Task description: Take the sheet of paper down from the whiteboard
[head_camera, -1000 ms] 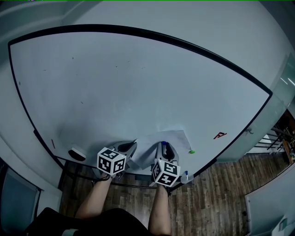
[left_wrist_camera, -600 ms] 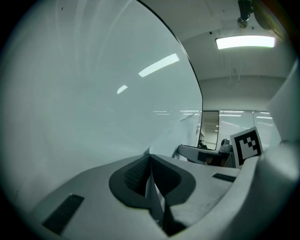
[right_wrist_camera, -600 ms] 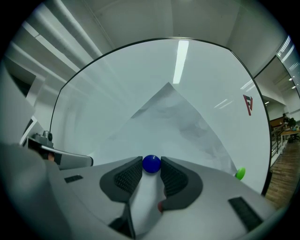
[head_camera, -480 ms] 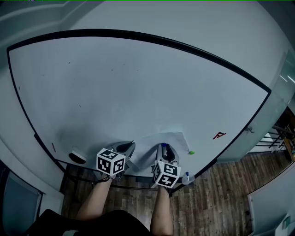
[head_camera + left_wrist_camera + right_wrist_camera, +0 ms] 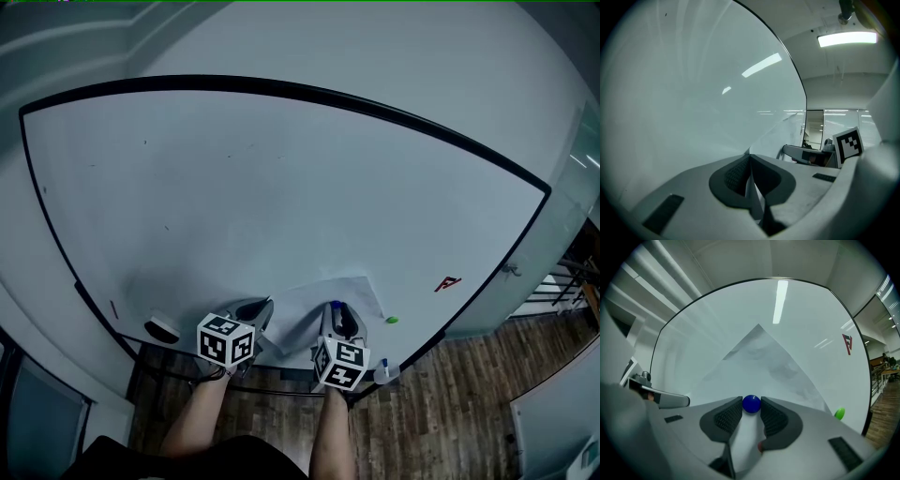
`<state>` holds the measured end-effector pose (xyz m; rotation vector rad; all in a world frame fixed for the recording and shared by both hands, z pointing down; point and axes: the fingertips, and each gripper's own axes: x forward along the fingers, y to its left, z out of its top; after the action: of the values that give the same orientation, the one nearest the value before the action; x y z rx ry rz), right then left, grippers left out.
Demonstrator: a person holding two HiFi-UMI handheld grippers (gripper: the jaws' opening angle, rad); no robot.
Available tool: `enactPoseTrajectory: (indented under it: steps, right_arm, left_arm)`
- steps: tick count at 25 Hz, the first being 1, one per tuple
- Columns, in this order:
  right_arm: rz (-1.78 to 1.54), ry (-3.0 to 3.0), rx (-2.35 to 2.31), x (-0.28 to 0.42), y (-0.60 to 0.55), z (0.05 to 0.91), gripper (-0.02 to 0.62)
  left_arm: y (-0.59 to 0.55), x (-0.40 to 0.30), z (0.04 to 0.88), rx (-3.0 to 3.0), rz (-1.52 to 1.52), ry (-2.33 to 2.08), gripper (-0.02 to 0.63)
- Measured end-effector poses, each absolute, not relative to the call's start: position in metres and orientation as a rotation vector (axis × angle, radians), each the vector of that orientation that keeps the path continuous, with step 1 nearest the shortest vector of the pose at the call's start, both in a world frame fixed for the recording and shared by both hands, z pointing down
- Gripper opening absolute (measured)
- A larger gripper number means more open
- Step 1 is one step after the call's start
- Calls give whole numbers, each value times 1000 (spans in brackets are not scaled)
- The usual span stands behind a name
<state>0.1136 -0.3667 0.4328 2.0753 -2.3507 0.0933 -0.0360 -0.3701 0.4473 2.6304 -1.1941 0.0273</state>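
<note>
A white sheet of paper [image 5: 323, 298] hangs low on the whiteboard [image 5: 281, 187]. My left gripper [image 5: 255, 312] is at the sheet's lower left edge and, in the left gripper view, the left gripper [image 5: 749, 158] is shut on that edge, with the paper [image 5: 780, 136] running up from between the jaws. My right gripper [image 5: 336, 316] is at the sheet's bottom edge. In the right gripper view the right gripper [image 5: 751, 406] is shut on a round blue magnet [image 5: 751, 402], which sits on the paper [image 5: 764, 362].
A green magnet [image 5: 391, 320] and a red magnet [image 5: 448, 282] stick to the board right of the sheet. An eraser [image 5: 161, 328] lies on the board's ledge at the left, and a small bottle [image 5: 384, 372] stands at the right. Wooden floor [image 5: 450, 412] lies below.
Both grippers stay at the sheet's lower edge. The head view has shifted slightly, so the board sits a little lower in the picture.
</note>
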Motion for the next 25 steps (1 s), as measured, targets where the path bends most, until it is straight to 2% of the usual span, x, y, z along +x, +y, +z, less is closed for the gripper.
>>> enactPoseTrajectory:
  steps: [25]
  right_arm:
    - [93, -2372, 2057, 111, -367, 433, 130]
  left_arm:
    - [-372, -56, 429, 2627, -71, -1317, 20]
